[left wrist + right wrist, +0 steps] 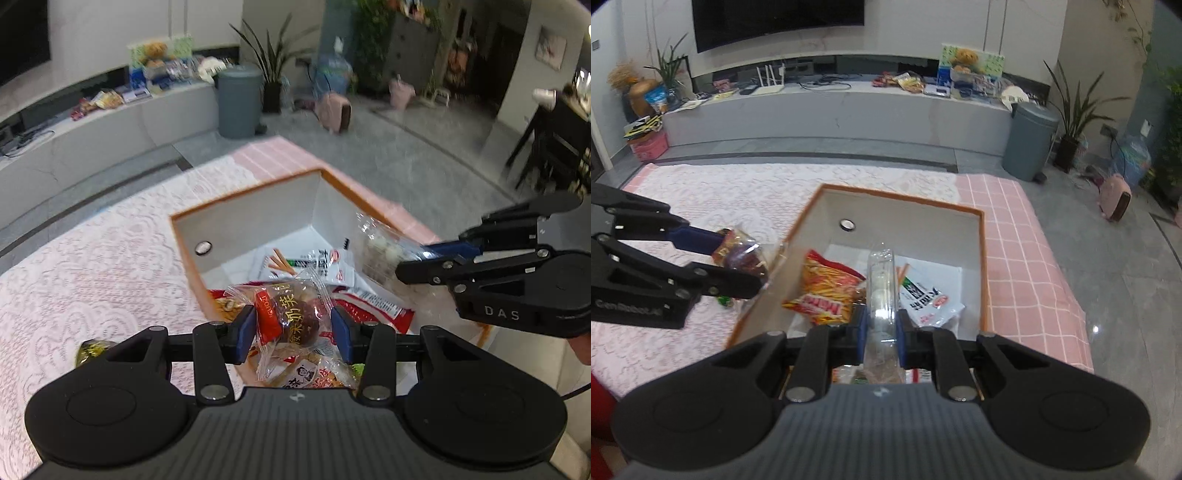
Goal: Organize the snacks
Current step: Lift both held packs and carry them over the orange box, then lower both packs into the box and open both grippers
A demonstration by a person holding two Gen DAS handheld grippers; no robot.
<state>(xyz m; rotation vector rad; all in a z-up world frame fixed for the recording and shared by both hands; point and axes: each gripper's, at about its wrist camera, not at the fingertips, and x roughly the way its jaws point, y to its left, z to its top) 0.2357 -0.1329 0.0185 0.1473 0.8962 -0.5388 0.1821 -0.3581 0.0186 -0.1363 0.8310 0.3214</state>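
My left gripper is shut on a clear packet with a brown date snack and a red label, held over the near left edge of the open box. It also shows in the right wrist view. My right gripper is shut on a clear packet of white round snacks, held above the box; this packet shows in the left wrist view. Inside the box lie a red-yellow chip bag and a white bag with stick snacks.
The box stands on a table with a pink lace cloth and a pink checked cloth. A small green-gold wrapped snack lies on the lace. Beyond the table are a grey bin, a TV bench and potted plants.
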